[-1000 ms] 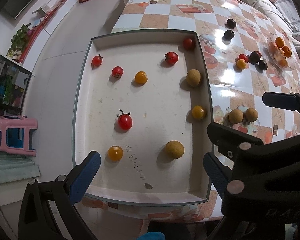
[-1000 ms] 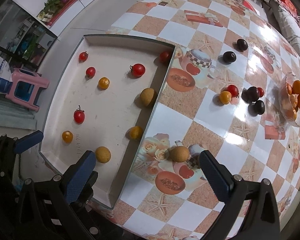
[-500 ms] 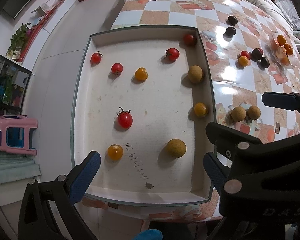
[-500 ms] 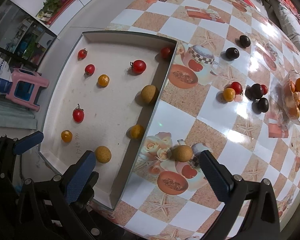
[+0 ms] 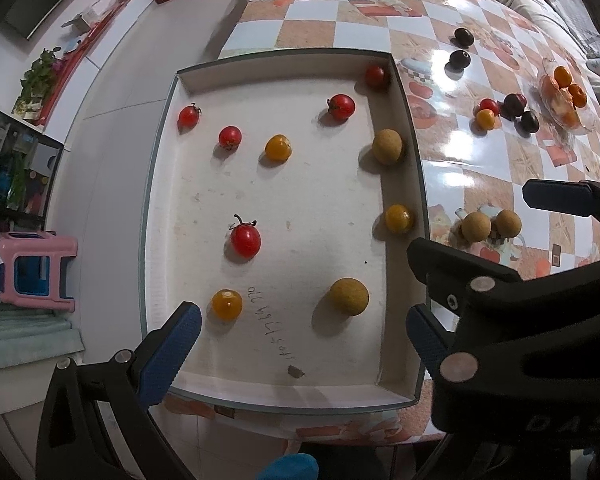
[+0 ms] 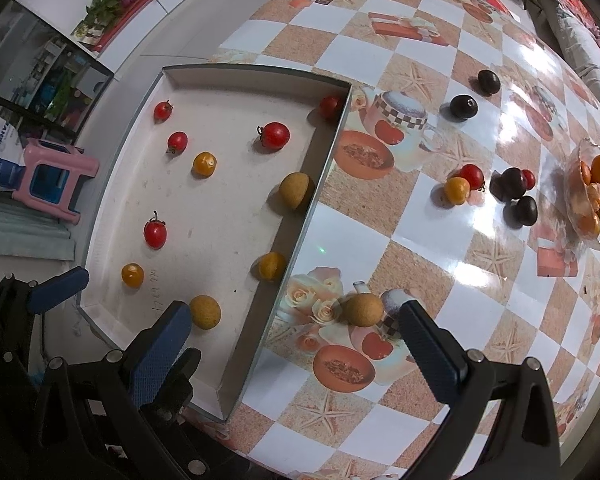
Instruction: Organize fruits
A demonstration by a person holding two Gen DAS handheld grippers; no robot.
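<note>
Tray (image 5: 400, 92) of scattered tomatoes at the counter (image 6: 420, 240) edge, left gripper (image 5: 302, 330) spread wide over its near rim, right gripper (image 6: 296, 332) spread wide around a longan (image 6: 363, 310) just outside.

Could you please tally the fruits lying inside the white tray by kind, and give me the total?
Inside the white tray:
Red cherry tomatoes: 5
Yellow cherry tomatoes: 3
Tan longans: 2
Total: 10
</note>
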